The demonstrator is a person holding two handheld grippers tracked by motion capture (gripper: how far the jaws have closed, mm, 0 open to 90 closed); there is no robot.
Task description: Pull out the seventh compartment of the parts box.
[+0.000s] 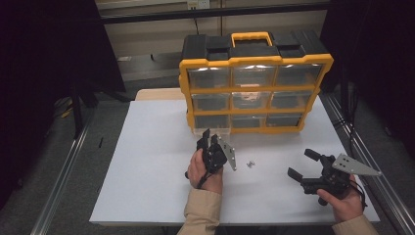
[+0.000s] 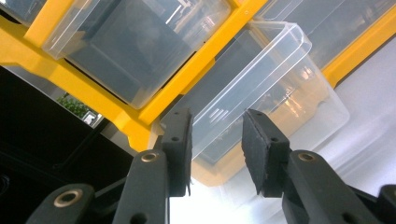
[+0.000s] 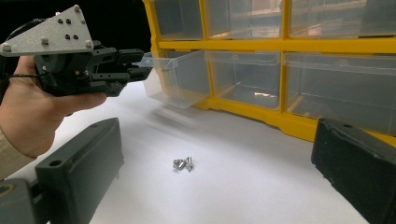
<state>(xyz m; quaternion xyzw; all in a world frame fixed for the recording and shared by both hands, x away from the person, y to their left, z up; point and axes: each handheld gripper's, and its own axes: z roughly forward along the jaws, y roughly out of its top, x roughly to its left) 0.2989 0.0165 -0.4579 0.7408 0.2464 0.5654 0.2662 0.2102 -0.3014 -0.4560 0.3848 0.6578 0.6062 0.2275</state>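
1. Two grippers were out over the white table, each held in one of the person's hands.
2. The left gripper pointed at the yellow organizer, its jaws set either side of the front lip of the clear drawer; from the left gripper view the pads looked a little apart from the plastic, so I could not tell whether they were pinching it.
3. That drawer, bottom row, left end, was pulled partway out of its slot.
4. The right gripper hovered well to the right with its jaws spread wide and nothing between them.
5. Some small metal screws lay on the table between the two grippers.
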